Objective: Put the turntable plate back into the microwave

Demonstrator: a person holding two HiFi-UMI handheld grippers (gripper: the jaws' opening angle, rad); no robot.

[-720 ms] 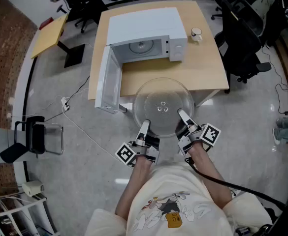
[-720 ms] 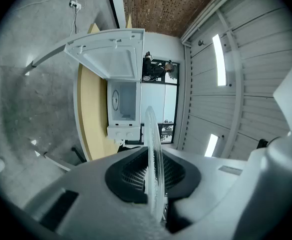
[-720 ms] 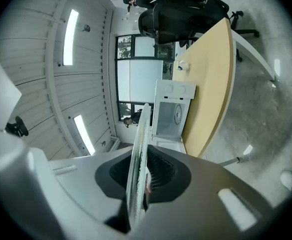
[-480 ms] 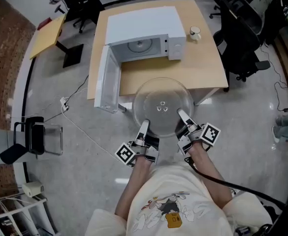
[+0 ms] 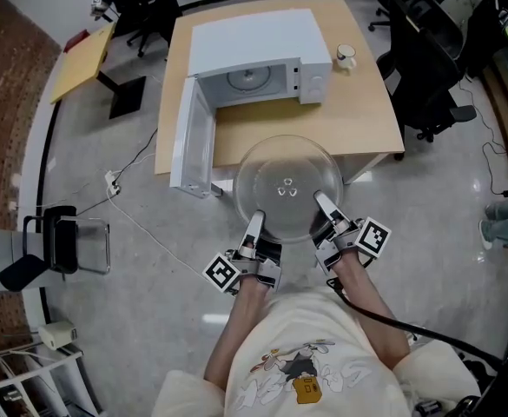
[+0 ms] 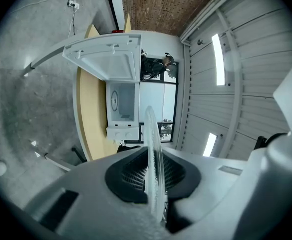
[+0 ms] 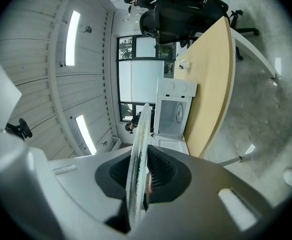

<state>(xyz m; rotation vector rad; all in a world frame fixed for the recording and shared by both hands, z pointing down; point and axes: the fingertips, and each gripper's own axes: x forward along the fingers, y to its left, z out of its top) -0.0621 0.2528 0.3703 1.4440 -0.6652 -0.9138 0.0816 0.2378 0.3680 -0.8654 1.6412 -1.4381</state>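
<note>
The turntable plate point(image 5: 286, 189) is a clear round glass disc with a moulded centre hub. It is held level in the air over the worktop's point(image 5: 362, 115) near edge, facing the open microwave point(image 5: 258, 55). The left tool point(image 5: 255, 224) and right tool point(image 5: 322, 205) each clamp its near rim, both reaching forward.
</note>
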